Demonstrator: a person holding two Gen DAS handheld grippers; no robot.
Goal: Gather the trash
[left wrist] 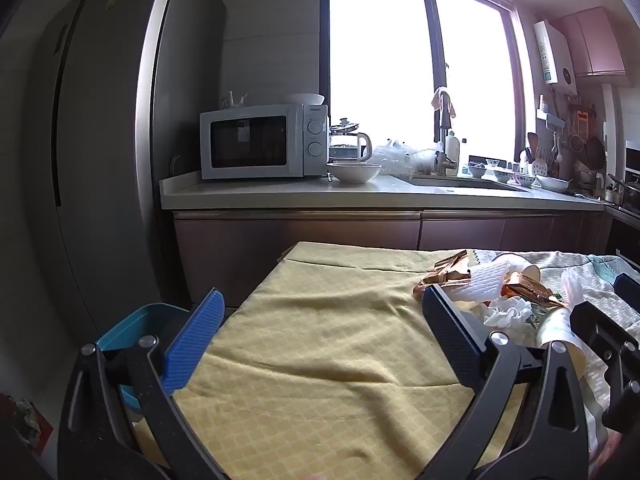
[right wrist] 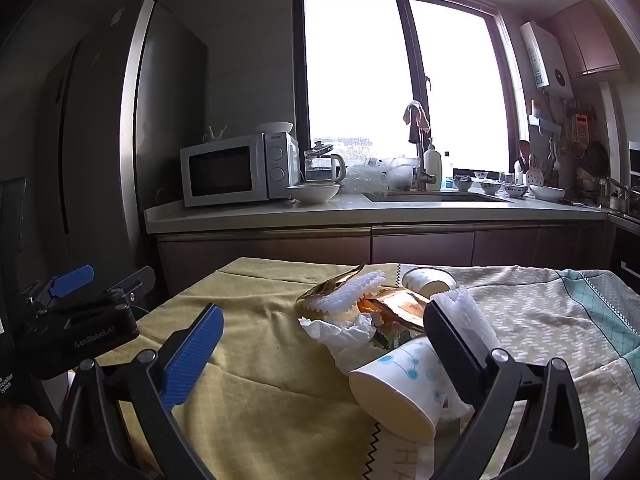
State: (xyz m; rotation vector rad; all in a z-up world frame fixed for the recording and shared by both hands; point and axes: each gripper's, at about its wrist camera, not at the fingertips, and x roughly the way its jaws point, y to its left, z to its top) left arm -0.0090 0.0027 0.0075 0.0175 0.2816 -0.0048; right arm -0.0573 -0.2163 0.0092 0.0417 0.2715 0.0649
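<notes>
Yellow tablecloth [right wrist: 256, 360]: matt woven cloth, creased. Paper cup [right wrist: 400, 384]: smooth paper, printed blue. Foam sleeve [right wrist: 352, 292]: white ribbed foam netting. Wrapper [right wrist: 400, 304]: glossy copper foil. Tissue [right wrist: 344, 330]: soft crumpled paper. Refrigerator [right wrist: 100, 140]: brushed metal. Bin [left wrist: 132, 332]: smooth blue plastic.

Ahead of you a white microwave [left wrist: 262, 142] sits on the far bench [left wrist: 280, 194], with a white bowl [left wrist: 353, 172] just beside its right end and a glass kettle [right wrist: 323, 167] behind that. To your left stands a tall grey fridge [left wrist: 100, 140]. Right of the kettle you see a sink [right wrist: 436, 197] with its tap [right wrist: 422, 168], a soap bottle [right wrist: 432, 164] and a bright window [left wrist: 416, 68].
</notes>
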